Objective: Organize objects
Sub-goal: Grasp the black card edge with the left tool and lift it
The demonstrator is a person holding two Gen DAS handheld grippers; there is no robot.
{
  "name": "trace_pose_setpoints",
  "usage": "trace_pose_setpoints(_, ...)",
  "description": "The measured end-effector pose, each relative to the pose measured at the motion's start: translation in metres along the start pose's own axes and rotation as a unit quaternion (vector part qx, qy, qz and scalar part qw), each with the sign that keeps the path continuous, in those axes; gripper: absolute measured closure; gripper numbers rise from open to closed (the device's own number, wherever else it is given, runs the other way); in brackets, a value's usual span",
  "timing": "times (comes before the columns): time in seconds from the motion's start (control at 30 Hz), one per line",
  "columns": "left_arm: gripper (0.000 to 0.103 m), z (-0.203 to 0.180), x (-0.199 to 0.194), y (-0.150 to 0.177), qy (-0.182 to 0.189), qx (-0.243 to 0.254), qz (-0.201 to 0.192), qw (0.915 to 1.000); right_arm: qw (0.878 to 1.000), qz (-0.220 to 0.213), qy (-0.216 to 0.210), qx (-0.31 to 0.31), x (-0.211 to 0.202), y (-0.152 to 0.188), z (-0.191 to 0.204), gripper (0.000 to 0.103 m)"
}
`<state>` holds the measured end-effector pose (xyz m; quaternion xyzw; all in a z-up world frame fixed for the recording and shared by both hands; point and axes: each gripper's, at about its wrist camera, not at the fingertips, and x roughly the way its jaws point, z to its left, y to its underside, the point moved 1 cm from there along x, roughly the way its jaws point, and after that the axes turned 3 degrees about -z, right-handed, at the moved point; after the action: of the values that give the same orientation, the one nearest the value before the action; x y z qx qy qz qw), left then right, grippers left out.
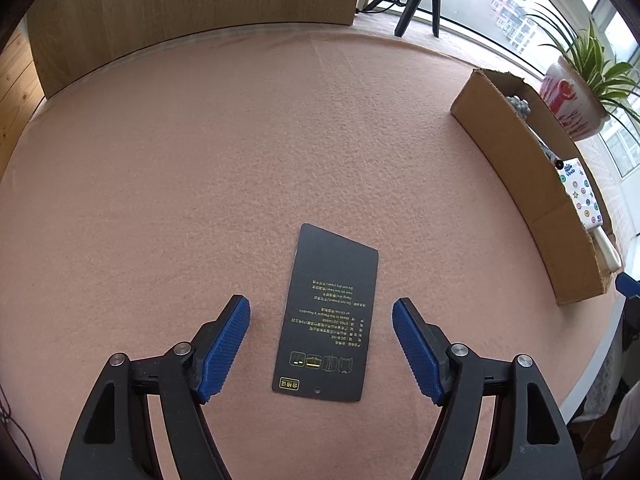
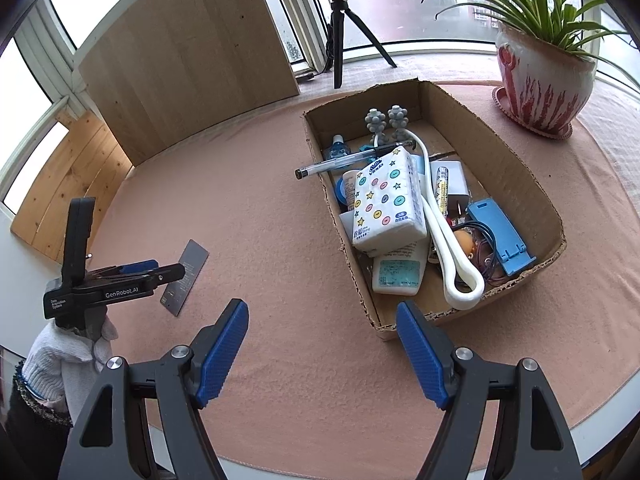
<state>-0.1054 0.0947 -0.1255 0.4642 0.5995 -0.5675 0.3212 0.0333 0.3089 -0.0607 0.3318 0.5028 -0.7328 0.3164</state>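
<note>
nearly everything already sits in the open brown cardboard box (image 2: pixel 516 168) — a white tissue pack with coloured dots (image 2: pixel 386 200), a black pen (image 2: pixel 352 159) across its rim, bottles. one flat black card with gold print (image 1: pixel 328 316) lies alone on the pink felt tablecloth (image 1: pixel 200 184), well apart from the box. the left gripper (image 1: pixel 321 346) hangs over it, released, pads clear of it. the right gripper (image 2: pixel 322 354) waits empty, jaws wide, near the box.

One flat black printed card (image 1: pixel 326 314), one brown cardboard box (image 2: pixel 516 168), one red-and-white potted plant (image 2: pixel 544 80), one black tripod (image 2: pixel 340 24).
</note>
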Motion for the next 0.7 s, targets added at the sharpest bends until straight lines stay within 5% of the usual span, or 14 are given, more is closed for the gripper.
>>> trace_pose_setpoints(0.37, 0.027, -0.019, 0.006, 0.008, -0.026, 0.043, 0.007, 0.9987, 1.0, -0.003, 0.007, 0.012, -0.007, 0.005, -0.01, 0.03)
trace_pose_setpoints(0.7, 0.05, -0.032, 0.004, 0.015, -0.039, 0.05, -0.007, 0.998, 1.0, -0.005, 0.007, 0.013, -0.009, 0.006, -0.012, 0.03)
